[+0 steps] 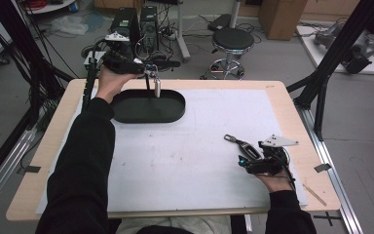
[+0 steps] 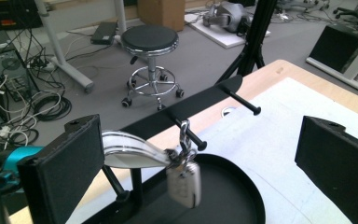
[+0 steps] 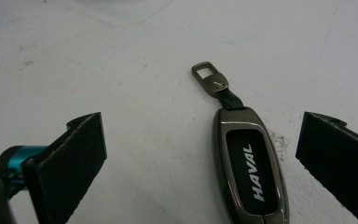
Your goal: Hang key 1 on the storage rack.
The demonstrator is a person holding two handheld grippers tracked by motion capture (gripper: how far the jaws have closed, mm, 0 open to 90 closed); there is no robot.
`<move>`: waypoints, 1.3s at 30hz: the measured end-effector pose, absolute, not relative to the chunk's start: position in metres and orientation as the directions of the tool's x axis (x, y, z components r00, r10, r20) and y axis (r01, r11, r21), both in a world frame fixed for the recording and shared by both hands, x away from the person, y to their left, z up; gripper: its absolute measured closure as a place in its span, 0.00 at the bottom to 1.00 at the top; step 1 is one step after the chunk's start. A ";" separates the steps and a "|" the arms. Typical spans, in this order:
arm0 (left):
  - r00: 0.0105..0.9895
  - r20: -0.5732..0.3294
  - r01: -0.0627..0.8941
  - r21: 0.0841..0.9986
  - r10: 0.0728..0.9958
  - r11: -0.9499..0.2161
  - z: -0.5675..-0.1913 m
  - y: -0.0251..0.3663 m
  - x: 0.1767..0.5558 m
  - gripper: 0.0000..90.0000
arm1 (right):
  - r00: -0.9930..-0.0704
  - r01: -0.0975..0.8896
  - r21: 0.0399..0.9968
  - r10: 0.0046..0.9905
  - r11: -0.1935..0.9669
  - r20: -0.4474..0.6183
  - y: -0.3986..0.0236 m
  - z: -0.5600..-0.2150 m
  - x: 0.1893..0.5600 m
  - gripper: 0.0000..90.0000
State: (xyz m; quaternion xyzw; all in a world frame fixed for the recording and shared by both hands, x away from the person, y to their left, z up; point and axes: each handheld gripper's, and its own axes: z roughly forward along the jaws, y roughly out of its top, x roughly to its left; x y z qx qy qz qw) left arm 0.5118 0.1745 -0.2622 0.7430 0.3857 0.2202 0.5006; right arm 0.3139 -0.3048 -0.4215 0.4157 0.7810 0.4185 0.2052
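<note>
A silver key fob (image 2: 184, 184) hangs by its chain from a peg (image 2: 193, 135) of a black rack that stands in an oval black tray (image 1: 148, 106) at the table's far left. My left gripper (image 2: 203, 140) is open, its jaws wide on either side of the hanging fob and clear of it; in the high view the left gripper (image 1: 148, 68) hovers over the tray's back rim. A dark metallic key fob marked HAVAL (image 3: 251, 163) lies flat on the white mat, also seen as a fob (image 1: 246, 146) at the right. My right gripper (image 3: 204, 128) is open around its near end.
A white mat (image 1: 199, 126) covers most of the wooden table. A second bare peg (image 2: 244, 103) sticks out of the rack. Beyond the table stand a black stool (image 1: 232, 41) and computer towers (image 1: 136, 24) with cables. Black frame posts (image 1: 321, 92) flank the table.
</note>
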 end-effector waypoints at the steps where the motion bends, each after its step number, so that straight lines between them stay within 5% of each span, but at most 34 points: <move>1: 0.607 -0.054 0.351 0.913 0.793 -0.207 -0.263 0.175 0.511 0.02 | -0.571 0.477 0.824 0.821 0.304 0.027 -0.305 -0.421 0.314 0.01; 39: 0.622 -0.021 0.318 0.920 0.782 -0.228 -0.307 0.196 0.436 0.02 | -0.560 0.495 0.820 0.827 0.287 0.049 -0.309 -0.424 0.313 0.01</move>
